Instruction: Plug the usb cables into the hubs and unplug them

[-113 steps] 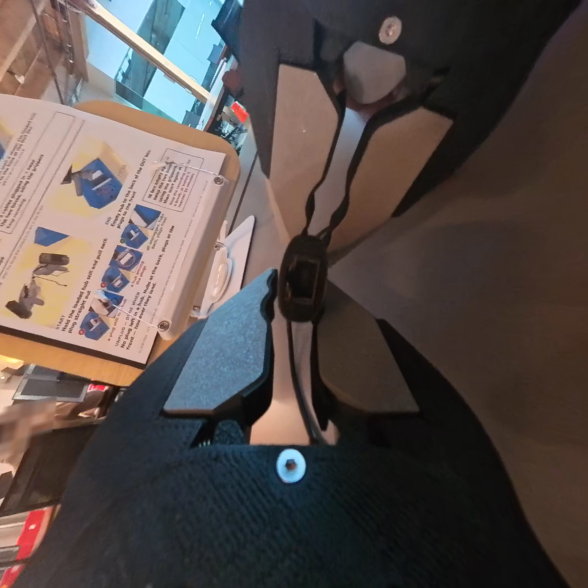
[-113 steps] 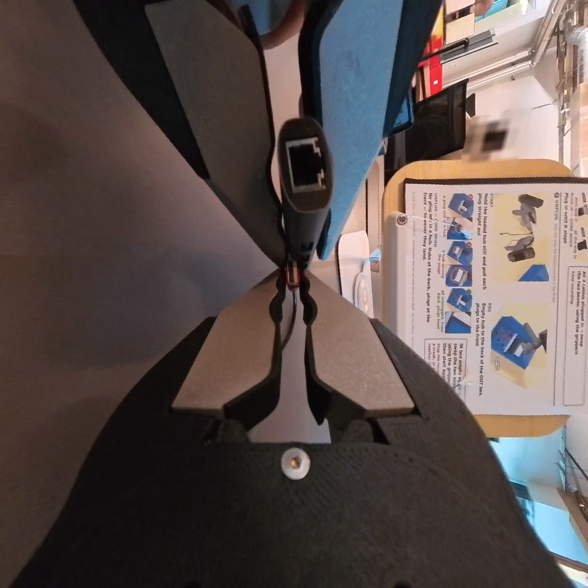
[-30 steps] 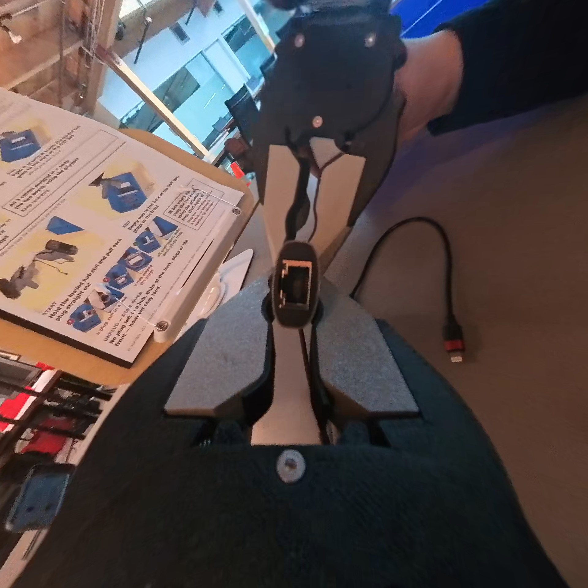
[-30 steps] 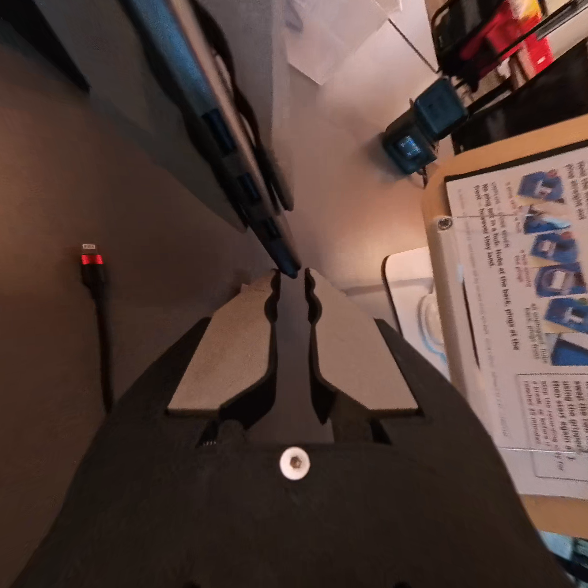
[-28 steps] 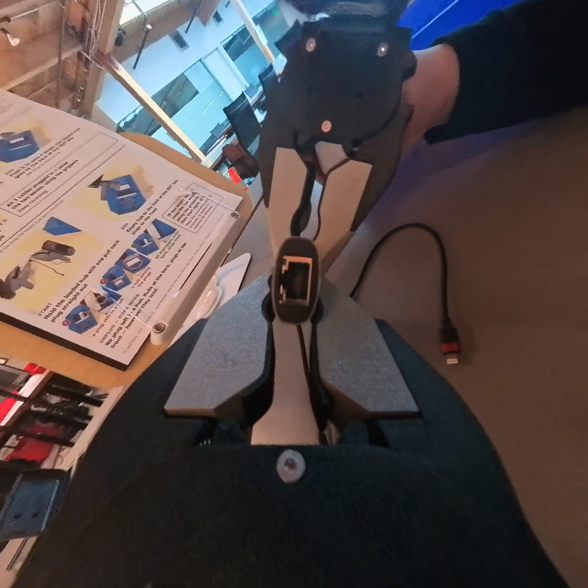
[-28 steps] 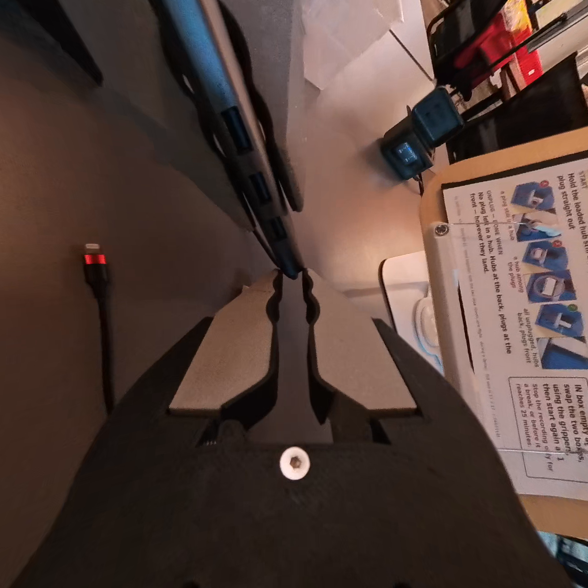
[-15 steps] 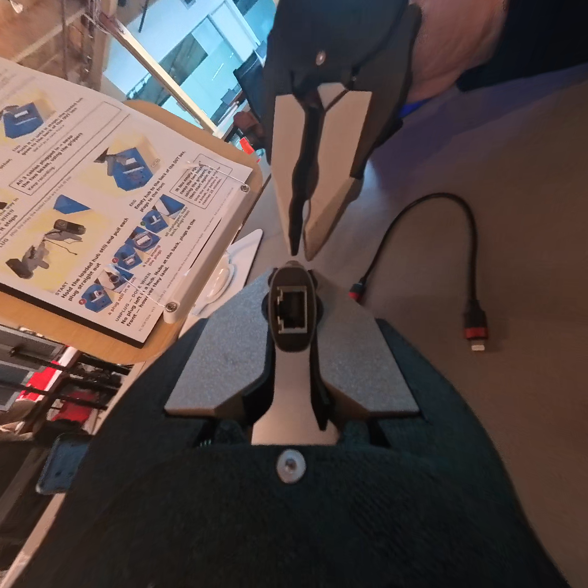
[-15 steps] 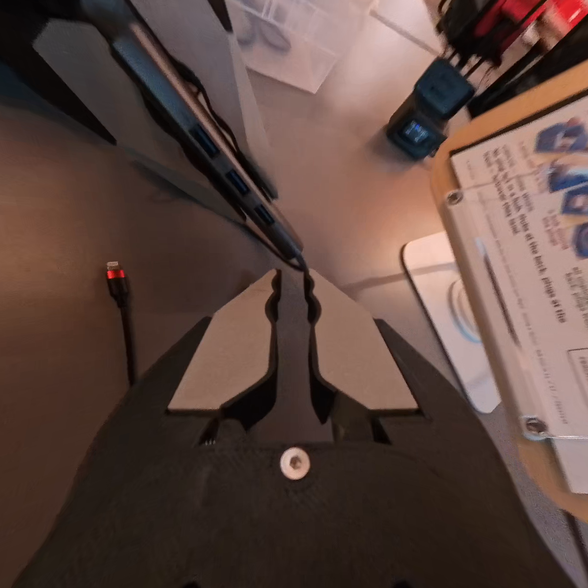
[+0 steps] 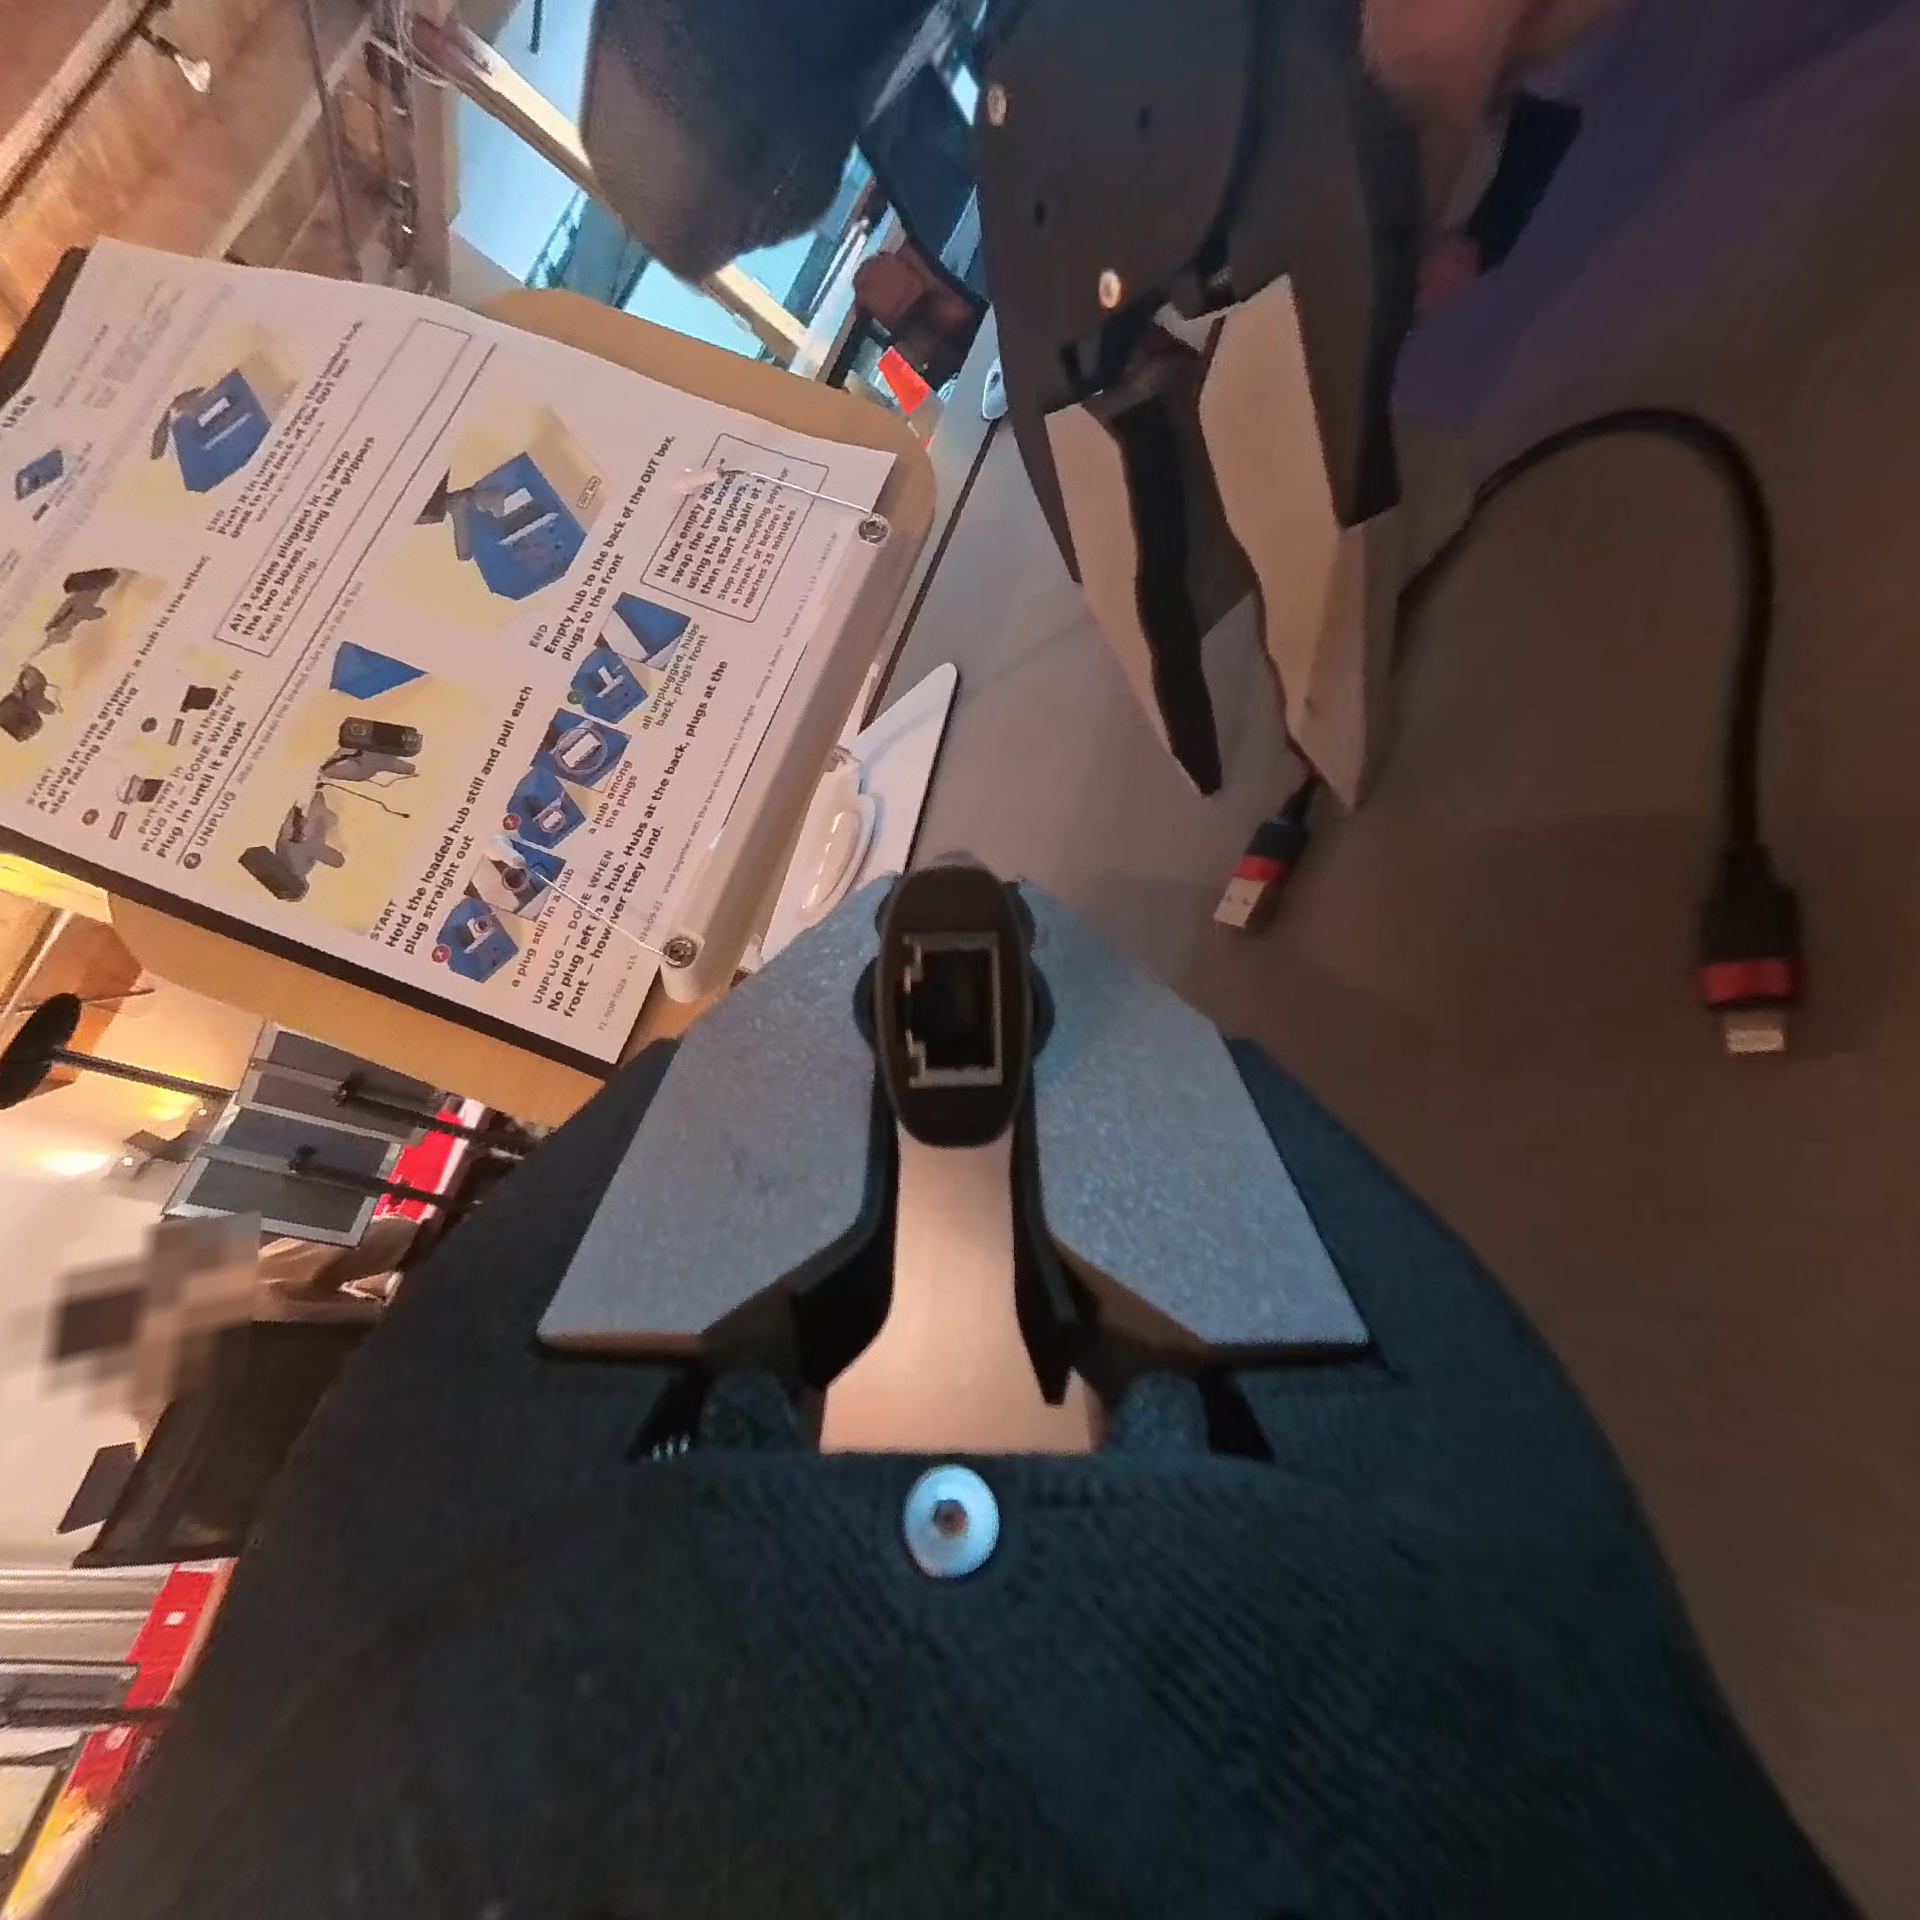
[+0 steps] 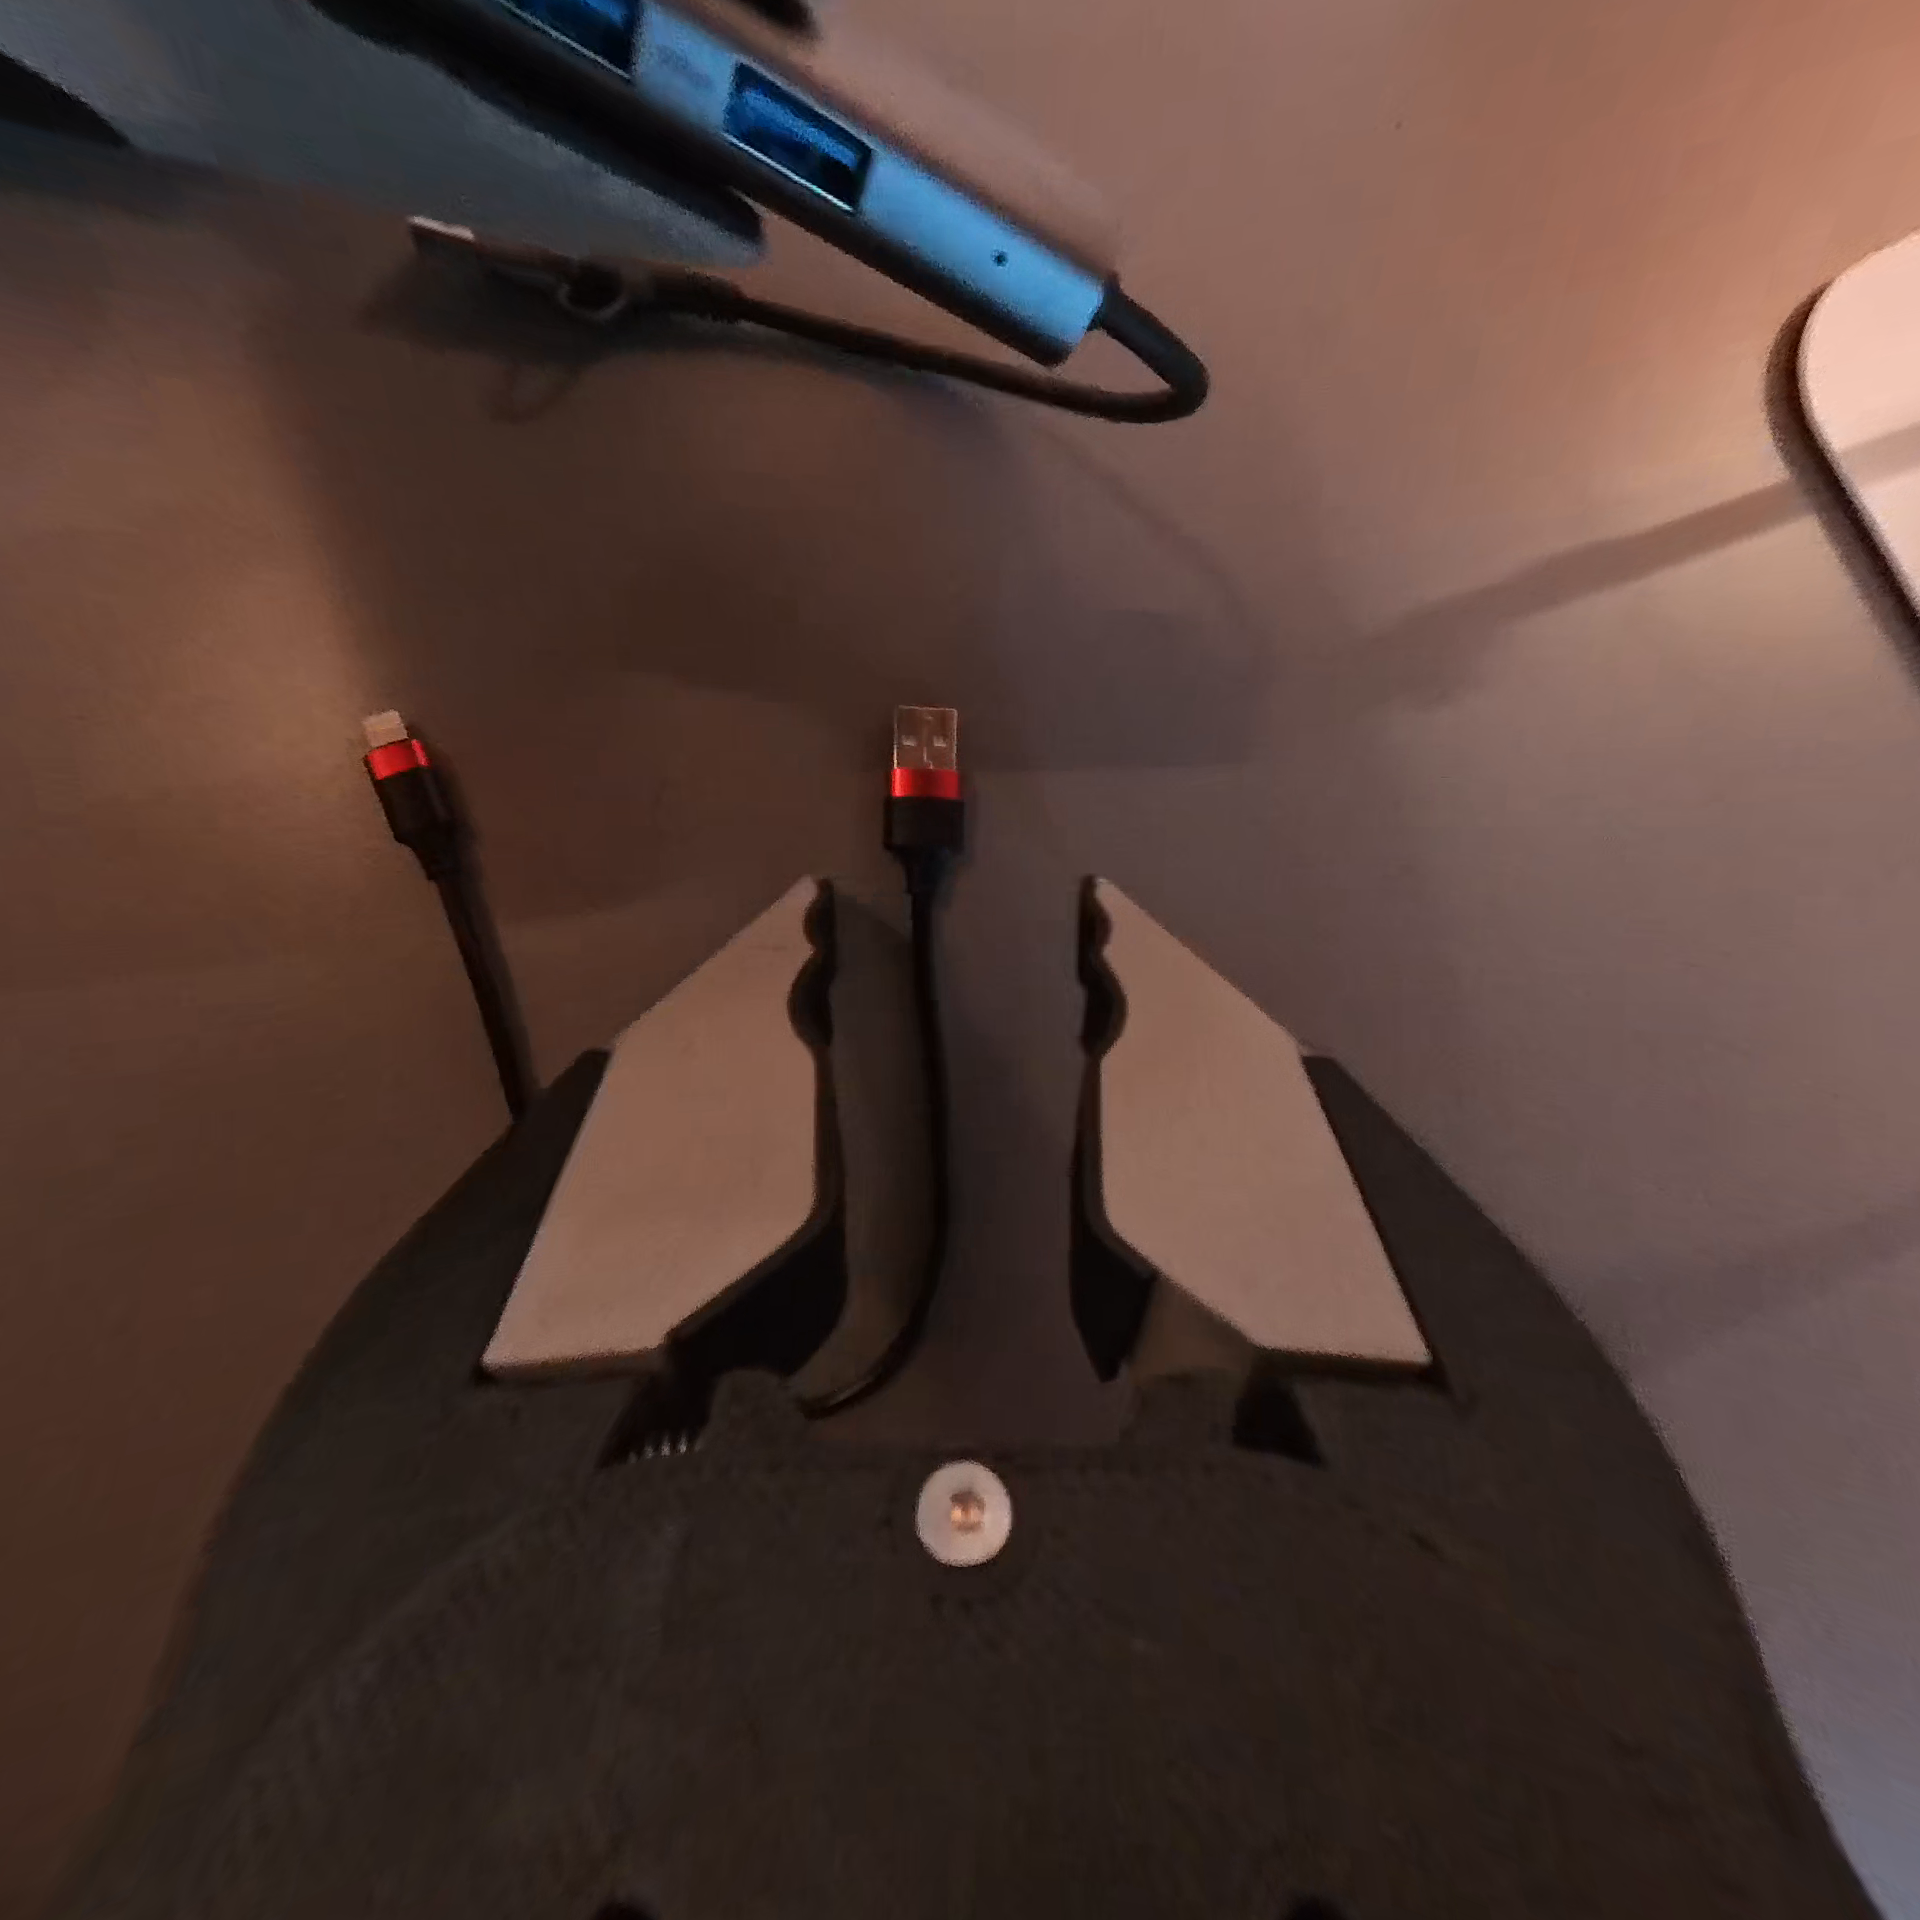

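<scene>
My right tool (image 10: 951, 904) has just let go and spread wide; the cable (image 10: 925, 1091) is out of the hub (image 10: 914, 223) and lies loose on the counter (image 10: 1455, 935), its USB plug (image 10: 925, 769) just ahead of the tips, so that unplug looks done. My left tool (image 9: 951, 914) stays clenched on the hub, held above the counter.

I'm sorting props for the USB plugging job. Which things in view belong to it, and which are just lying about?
Belongs to the job:
- hub, clamped in the left claw
- black cable with red collars, lying loose on the table
- right claw, open over the cable

Just lying about:
- instruction sheet
- white pad
</scene>
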Demonstrator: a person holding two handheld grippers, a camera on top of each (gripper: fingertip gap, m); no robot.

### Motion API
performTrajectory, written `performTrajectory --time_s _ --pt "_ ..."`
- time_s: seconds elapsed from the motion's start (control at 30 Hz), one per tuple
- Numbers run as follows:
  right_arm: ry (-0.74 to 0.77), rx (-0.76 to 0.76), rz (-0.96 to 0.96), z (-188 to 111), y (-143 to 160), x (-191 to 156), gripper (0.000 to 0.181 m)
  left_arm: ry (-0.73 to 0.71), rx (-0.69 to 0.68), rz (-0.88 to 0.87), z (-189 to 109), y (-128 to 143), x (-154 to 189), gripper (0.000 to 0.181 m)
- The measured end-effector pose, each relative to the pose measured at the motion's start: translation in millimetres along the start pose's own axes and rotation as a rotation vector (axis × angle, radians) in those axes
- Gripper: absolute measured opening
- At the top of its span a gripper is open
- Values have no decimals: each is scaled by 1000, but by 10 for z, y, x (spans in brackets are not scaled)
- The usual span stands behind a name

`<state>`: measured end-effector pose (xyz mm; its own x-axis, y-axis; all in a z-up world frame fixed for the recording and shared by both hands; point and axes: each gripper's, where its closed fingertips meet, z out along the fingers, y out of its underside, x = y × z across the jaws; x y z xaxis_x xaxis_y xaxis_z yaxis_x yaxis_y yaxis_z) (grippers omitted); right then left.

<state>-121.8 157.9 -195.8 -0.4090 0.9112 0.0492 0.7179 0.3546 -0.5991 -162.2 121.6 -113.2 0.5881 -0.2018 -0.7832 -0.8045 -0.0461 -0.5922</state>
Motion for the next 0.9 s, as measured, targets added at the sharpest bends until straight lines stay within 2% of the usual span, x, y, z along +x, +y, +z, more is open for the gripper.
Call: performTrajectory --time_s 0.07,0.27,0.4,0.47,0.6,0.73,0.9 --pt "-23 -12 37 21 35 -3 59 3 -5 4 5 5 12 14" --pt "-31 12 34 -5 8 -21 30 2 -9 -4 4 9 6 15" --pt "-32 9 33 34 -10 -40 25 9 -9 -10 5 5 18 14" --pt "-21 12 38 46 -11 -20 15 12 -9 -7 8 2 28 14" --pt "-38 30 59 47 -15 -12 10 14 -8 -10 7 -2 30 15" --pt "-68 57 72 65 -51 -37 15 15 -9 -9 9 -2 32 15" --pt "-63 69 75 72 -56 -18 12 21 -8 -7 13 -9 47 14"
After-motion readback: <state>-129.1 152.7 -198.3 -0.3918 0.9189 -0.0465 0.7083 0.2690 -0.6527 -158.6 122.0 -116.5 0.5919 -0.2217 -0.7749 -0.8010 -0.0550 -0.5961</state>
